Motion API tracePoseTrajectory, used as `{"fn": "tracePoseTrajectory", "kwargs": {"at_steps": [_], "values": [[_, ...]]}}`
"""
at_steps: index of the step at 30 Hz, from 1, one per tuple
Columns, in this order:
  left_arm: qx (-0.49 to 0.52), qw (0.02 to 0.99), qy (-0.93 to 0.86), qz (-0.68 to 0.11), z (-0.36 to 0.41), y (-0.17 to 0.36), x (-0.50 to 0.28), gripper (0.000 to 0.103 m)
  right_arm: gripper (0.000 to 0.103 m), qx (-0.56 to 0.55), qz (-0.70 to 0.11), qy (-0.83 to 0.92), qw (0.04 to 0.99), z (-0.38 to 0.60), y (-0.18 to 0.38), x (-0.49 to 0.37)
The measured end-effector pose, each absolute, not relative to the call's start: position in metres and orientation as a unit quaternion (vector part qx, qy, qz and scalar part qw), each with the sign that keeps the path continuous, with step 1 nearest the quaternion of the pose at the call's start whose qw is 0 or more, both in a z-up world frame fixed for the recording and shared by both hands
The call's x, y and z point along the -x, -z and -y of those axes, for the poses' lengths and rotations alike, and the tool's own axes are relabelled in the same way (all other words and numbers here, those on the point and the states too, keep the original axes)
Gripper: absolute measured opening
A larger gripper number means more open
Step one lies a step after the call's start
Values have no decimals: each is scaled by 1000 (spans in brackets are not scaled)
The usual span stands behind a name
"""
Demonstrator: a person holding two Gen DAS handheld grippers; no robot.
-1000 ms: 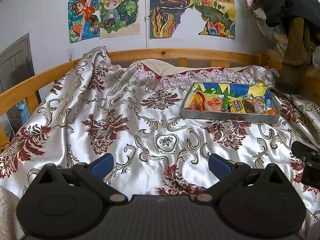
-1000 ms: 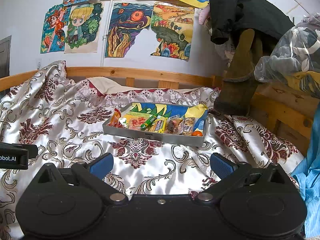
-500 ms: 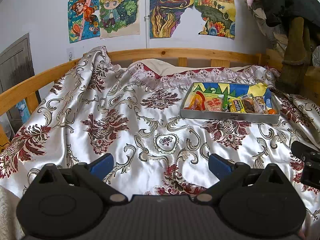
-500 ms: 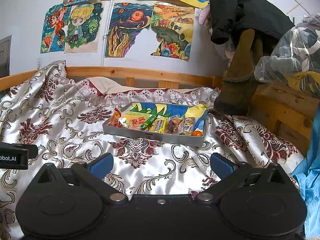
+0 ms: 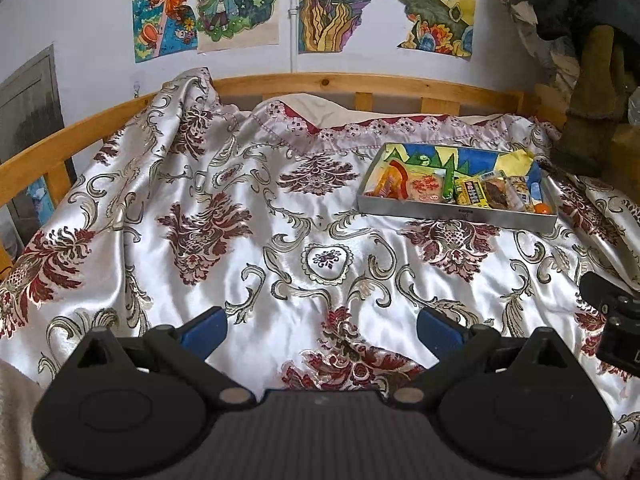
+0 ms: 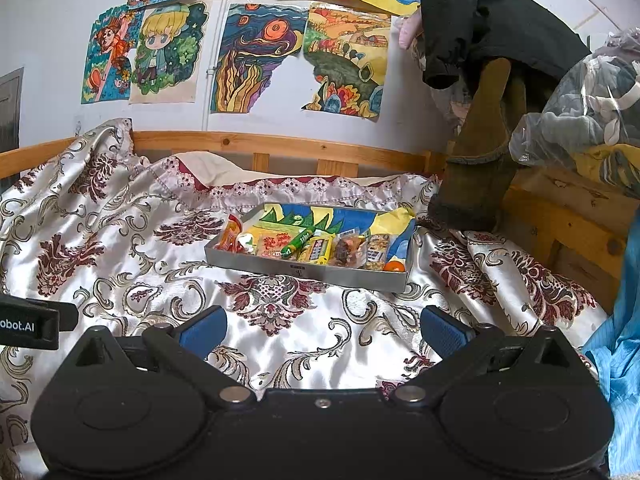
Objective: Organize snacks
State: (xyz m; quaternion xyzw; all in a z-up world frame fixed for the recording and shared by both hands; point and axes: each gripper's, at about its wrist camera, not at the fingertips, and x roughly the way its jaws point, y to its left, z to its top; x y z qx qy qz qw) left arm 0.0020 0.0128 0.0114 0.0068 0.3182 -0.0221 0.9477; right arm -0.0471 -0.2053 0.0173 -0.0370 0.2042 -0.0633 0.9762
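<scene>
A shallow grey box (image 5: 456, 213) with a colourful lining lies on the bed, far right in the left wrist view and centre in the right wrist view (image 6: 308, 272). It holds several snacks: a green tube (image 6: 297, 239), a yellow pack (image 6: 316, 249), a brown wrapped bar (image 6: 347, 251) and a small orange ball (image 6: 394, 267). My left gripper (image 5: 322, 326) is open and empty, well short of the box. My right gripper (image 6: 322, 328) is open and empty, in front of the box.
A satin bedspread with red floral patterns (image 5: 208, 232) covers the bed. A wooden bed rail (image 5: 360, 84) runs along the back. Dark clothes (image 6: 472, 20) and a plastic bag (image 6: 580, 104) hang at right. Blue fabric (image 6: 624, 360) lies at the right edge.
</scene>
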Motion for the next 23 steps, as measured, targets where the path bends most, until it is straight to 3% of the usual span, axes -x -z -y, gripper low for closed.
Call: {"fn": "tracePoseTrajectory", "kwargs": {"at_steps": [23], "values": [[-9,947,27,-319,-12,-10,-2,103,102,44,-206,62,976,209,-15,49]]}}
